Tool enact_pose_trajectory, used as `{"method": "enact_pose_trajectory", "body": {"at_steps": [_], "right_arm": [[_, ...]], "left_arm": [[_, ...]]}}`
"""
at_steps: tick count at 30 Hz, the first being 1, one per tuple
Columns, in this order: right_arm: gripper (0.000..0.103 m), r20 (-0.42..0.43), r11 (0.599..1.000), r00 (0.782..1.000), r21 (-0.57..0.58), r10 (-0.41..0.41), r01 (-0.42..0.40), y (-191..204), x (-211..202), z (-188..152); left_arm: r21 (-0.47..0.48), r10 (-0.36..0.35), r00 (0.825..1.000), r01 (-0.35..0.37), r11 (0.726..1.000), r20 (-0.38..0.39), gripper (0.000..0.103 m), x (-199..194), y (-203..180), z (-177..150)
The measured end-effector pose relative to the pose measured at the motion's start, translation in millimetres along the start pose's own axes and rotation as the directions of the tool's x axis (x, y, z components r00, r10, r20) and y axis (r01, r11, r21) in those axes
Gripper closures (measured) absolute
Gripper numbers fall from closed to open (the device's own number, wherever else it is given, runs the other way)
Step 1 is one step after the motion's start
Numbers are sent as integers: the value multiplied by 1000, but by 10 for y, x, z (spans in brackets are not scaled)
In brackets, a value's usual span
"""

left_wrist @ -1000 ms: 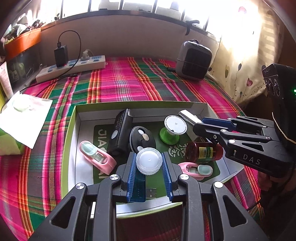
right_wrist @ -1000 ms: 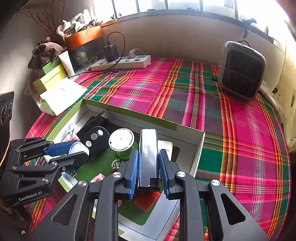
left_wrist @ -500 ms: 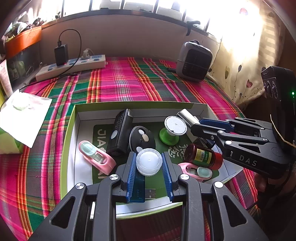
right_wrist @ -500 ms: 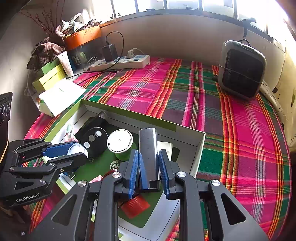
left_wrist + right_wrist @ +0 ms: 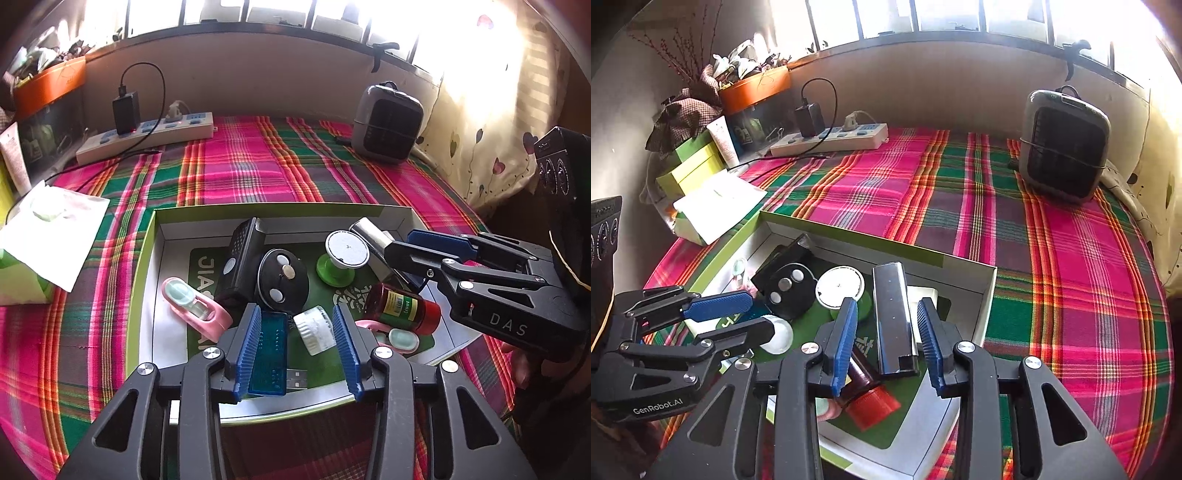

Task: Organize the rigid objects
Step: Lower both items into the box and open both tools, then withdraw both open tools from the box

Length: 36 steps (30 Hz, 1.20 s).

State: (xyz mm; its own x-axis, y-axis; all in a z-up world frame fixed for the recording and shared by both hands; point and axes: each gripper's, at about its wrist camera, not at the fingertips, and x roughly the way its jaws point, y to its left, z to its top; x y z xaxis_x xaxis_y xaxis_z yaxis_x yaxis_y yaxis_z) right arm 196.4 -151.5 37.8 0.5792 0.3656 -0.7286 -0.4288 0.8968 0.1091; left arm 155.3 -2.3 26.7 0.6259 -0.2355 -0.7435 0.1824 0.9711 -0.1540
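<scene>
The blue-padded fingers [image 5: 251,343] of the left gripper [image 5: 295,345] are standing apart, its jaws having just been opening; a small white-capped jar [image 5: 315,329] is lying tipped on its side between them, clear of both pads. The right gripper [image 5: 888,345] is likewise gaping, its jaws having just been opening, and a long dark bar-shaped device [image 5: 894,317] is sitting between the pads with a gap showing on each side. Both items are resting inside the shallow green-rimmed box [image 5: 147,266]. Near the left pad a translucent blue USB stick [image 5: 267,356] is lying flat. Just beyond, a red-capped brown bottle [image 5: 400,308] is lying on its side, with 2 pink cases [image 5: 195,310] flanking the middle. Farther in, a black round disc [image 5: 282,282], a black remote [image 5: 240,266] and a white disc on a green base [image 5: 345,254] are crowding together. The box is sitting on a plaid cloth [image 5: 1052,258]. At the far edge a white power strip [image 5: 147,136] and a grey heater [image 5: 1063,147] are standing by the wall.
</scene>
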Motion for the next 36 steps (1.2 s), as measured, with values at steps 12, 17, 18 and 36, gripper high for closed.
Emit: {"method": "enact_pose_trajectory", "body": {"at_steps": [12, 17, 18, 36], "right_arm": [[67, 59, 999, 997, 28, -41, 39, 128, -378, -131], [67, 60, 996, 996, 63, -66, 62, 179, -519, -267], [67, 56, 995, 996, 66, -74, 71, 195, -540, -308], [66, -17, 985, 992, 115, -129, 130, 484, -628, -997]], "left_arm": [[-16, 26, 999, -25, 1000, 35, 59, -299, -83, -83], [-22, 91, 994, -90, 996, 53, 59, -474, -107, -214], [-25, 100, 993, -98, 995, 56, 59, -500, -105, -240], [-79, 220, 976, -219, 972, -8, 59, -599, 11, -900]]}}
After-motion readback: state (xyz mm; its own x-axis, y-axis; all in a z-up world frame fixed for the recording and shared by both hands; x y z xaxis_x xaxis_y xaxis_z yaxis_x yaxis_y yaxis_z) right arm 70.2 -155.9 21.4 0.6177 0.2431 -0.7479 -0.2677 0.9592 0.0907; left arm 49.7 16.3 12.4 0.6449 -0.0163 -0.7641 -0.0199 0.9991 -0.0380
